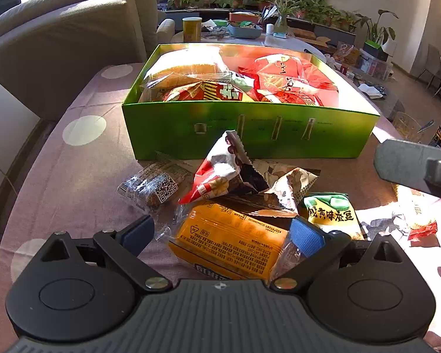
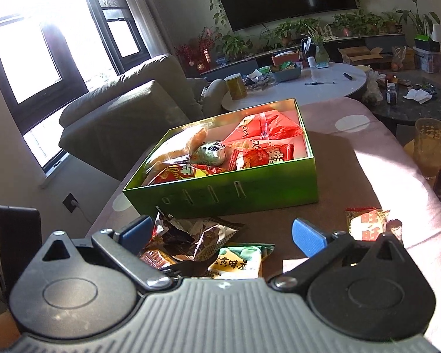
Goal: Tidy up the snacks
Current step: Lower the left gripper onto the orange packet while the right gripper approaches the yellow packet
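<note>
Nearest the left wrist camera, the left gripper point(image 1: 223, 229) stands spread wide around an orange snack packet point(image 1: 229, 242) without pressing it, its jaws not clenched. That packet lies on the bench point(image 1: 82, 158) in front of the green box point(image 1: 250, 135), among loose snacks such as a red-and-white packet point(image 1: 220, 173) and a green-and-yellow packet point(image 1: 329, 211). Released and holding nothing, the right gripper point(image 2: 220, 235) hovers over the same pile before the green box, which is already filled with packets.

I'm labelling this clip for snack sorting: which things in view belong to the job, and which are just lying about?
Job:
- green cardboard box with packets inside
- orange rectangular packet
- green-and-yellow packet
- red-and-white crumpled packet
- clear QR-code packet

Lying about:
- yellow cylindrical tin
- amber textured glass
- beige sofa
</note>
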Tool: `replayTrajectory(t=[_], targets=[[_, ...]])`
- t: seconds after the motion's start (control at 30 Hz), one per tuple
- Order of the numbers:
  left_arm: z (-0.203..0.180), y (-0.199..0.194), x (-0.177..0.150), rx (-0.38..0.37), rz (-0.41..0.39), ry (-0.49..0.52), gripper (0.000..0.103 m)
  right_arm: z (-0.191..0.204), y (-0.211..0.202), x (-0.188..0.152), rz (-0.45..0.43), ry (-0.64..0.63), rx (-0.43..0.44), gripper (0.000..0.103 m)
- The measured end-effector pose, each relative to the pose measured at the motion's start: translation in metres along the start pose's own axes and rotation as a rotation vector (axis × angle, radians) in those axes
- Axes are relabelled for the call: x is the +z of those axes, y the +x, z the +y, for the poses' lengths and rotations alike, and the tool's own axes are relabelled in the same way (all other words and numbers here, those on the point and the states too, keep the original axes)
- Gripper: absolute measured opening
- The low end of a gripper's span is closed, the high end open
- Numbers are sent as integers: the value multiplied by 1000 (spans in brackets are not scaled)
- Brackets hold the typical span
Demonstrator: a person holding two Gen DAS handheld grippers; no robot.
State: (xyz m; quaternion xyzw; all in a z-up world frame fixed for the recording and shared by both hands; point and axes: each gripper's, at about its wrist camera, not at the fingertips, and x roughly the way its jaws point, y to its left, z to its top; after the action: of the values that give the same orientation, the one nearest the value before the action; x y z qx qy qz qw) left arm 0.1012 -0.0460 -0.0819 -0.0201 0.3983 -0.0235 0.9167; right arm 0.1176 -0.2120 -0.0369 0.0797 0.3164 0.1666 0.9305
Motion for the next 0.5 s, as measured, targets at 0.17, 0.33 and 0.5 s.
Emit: replayTrajectory(t=[0.17, 0.33, 0.5], targets=[[9, -14, -5, -21, -12, 51, 88, 1, 4, -3, 22, 1, -2, 62], [27, -26, -10, -13, 0, 50, 86, 5, 6, -5, 31, -11, 1, 62], [32, -24, -7, 12, 5, 16, 86, 8, 11, -8, 56, -18, 3, 62]])
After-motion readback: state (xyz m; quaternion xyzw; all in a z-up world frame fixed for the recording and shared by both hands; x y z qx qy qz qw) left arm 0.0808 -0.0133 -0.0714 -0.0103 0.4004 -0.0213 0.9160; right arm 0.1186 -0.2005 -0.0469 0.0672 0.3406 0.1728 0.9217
